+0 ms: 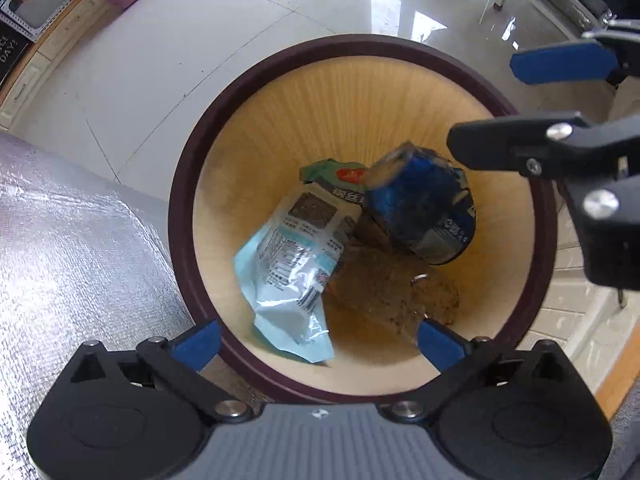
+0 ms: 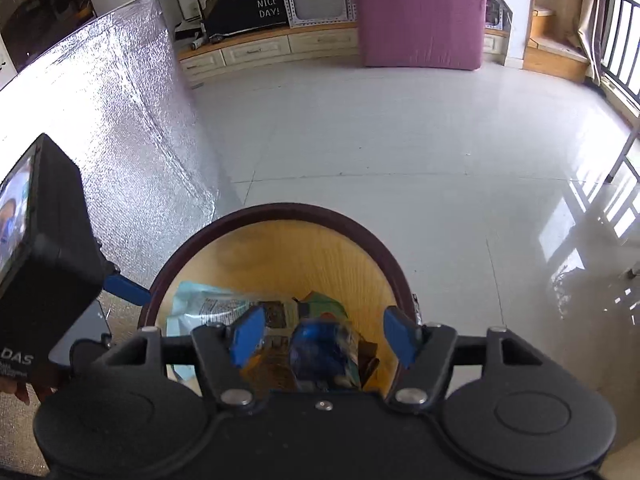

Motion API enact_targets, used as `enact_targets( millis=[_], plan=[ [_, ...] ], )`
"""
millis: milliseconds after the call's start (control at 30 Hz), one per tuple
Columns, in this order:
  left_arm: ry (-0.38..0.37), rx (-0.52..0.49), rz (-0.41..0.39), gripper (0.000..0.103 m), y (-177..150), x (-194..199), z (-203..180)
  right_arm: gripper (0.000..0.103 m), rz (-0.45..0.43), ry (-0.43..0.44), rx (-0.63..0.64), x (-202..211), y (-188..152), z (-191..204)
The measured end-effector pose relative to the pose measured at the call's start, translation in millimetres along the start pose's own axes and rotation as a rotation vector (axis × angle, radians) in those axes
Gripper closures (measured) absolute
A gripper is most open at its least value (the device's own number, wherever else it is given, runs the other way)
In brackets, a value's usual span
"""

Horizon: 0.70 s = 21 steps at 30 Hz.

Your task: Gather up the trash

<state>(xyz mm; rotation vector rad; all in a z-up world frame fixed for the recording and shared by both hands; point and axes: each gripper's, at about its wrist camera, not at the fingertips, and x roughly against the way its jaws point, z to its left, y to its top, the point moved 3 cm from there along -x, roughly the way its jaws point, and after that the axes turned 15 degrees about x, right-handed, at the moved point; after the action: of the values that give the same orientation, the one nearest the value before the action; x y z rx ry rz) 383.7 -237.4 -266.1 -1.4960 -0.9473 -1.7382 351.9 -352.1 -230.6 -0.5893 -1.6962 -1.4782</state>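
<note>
A round bin with a dark maroon rim (image 1: 180, 220) and pale wood walls stands on the floor. Inside lie a light-blue and white pouch (image 1: 288, 272), a green wrapper (image 1: 332, 172) and a crumpled blue wrapper (image 1: 420, 208), whose top edge is blurred. My left gripper (image 1: 320, 344) hangs straight above the bin, wide open and empty. My right gripper (image 2: 324, 336) is over the near rim (image 2: 280, 210), jaws apart. The blue wrapper (image 2: 320, 348) shows below the gap and neither pad touches it. In the left wrist view the right gripper (image 1: 484, 104) reaches in from the upper right.
A silver foil-covered block (image 1: 60, 240) stands against the bin's left side (image 2: 100, 100). Glossy white floor tiles (image 2: 400, 140) stretch beyond. A pink padded block (image 2: 420, 12) and low drawers (image 2: 256, 54) line the far wall. The left gripper's camera housing (image 2: 40, 260) is close on the left.
</note>
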Motion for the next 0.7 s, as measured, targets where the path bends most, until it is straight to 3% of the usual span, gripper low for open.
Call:
enact_targets(
  millis=[67, 167, 267, 500, 700],
  plan=[
    [-0.010, 0.026, -0.006, 0.000, -2.2, 4.4, 1.9, 0.035, 0.024, 0.004, -0.005, -0.6, -2.3, -1.0],
    [-0.010, 0.068, -0.023, 0.000, -6.4, 10.9, 5.5, 0.023, 0.063, 0.012, -0.008, -1.2, -6.3, -1.6],
    [-0.023, 0.117, -0.042, 0.000, -12.6, 21.7, 6.2, 0.022, 0.084, 0.006, -0.006, 2.4, -10.9, -2.0],
    [-0.076, 0.223, -0.097, 0.000, -27.7, 46.0, 10.7, 0.010, 0.068, -0.007, -0.048, 22.0, -15.4, -5.7],
    [-0.051, 0.297, -0.135, 0.000, -47.8, 68.2, 24.0, 0.004, 0.065, -0.026, -0.038, 40.7, -17.8, -1.1]
  ],
)
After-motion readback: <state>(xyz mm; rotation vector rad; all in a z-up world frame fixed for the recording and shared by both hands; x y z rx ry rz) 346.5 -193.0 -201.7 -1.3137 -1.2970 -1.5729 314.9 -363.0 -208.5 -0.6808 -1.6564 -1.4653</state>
